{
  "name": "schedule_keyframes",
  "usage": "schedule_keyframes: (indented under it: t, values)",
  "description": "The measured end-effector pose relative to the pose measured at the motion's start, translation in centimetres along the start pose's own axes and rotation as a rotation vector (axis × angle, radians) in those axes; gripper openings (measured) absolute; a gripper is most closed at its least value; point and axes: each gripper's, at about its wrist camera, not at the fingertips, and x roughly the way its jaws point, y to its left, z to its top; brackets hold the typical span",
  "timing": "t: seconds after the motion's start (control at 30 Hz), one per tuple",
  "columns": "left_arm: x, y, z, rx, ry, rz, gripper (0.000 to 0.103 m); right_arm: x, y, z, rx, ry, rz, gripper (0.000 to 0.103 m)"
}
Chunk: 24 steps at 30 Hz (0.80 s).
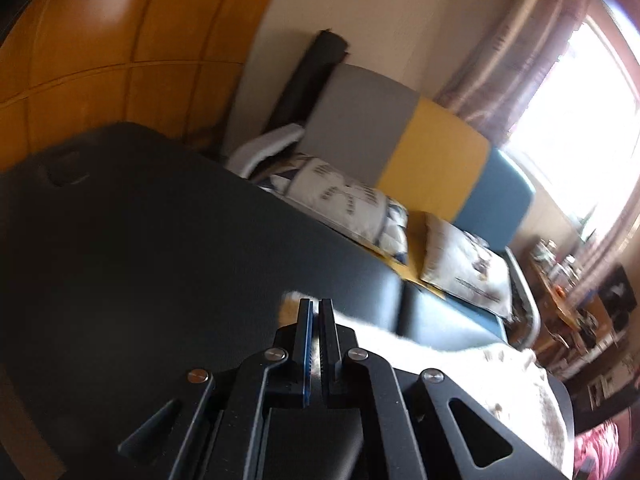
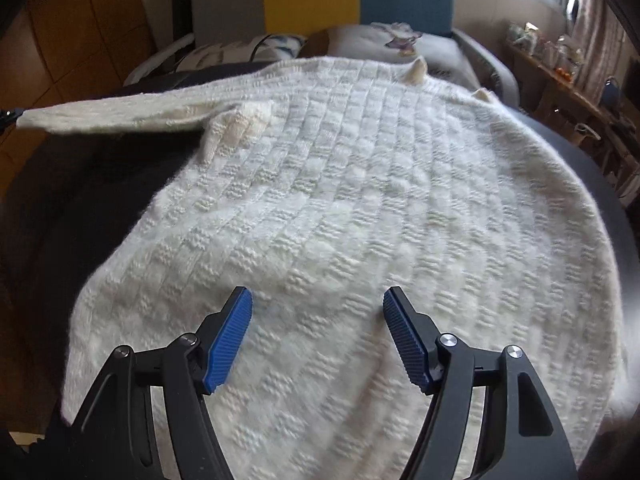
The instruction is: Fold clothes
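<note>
Left gripper (image 1: 316, 308), clenched on the cuff of a white knit sweater (image 2: 340, 216); motion blur hides the pinch. Right gripper (image 2: 318, 300), released, hovers over the near hem. Sweater lies flat on a dark table (image 1: 140, 220). Cushion (image 1: 344, 200) print is illegible.

daylight from window (image 1: 576, 120), blown out | motion blur | fisheye edges bent, dark

Right claw (image 2: 317, 334) gapes over the white knit sweater (image 2: 340, 208) — one sleeve (image 2: 116, 118) stretched left.
</note>
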Motion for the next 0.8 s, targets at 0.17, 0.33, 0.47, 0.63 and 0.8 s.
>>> schedule_keyframes:
  t: [0.17, 0.33, 0.47, 0.63, 0.8]
  values:
    - [2.3, 3.6, 1.6, -0.04, 0.041, 0.112, 0.0, 1.7, 2.4, 0.9, -0.069, 0.012, 0.028, 0.081]
    - [2.9, 3.4, -1.2, 0.02, 0.147, 0.04, 0.007, 2.4, 2.9, 1.9, -0.06, -0.012, 0.044, 0.082]
    - [3.4, 3.8, -4.4, -0.056, 0.314, -0.133, 0.022, 2.2, 2.7, 1.5, -0.065, -0.029, 0.048, 0.084]
    - [4.4, 4.2, -8.6, -0.205, 0.445, -0.273, 0.026, 2.1, 3.2, 1.1, -0.076, -0.024, 0.045, 0.084]
    - [5.6, 2.7, -11.5, -0.274, 0.499, -0.326, 0.028, 2.1, 3.4, 0.9, -0.081, -0.017, 0.035, 0.084]
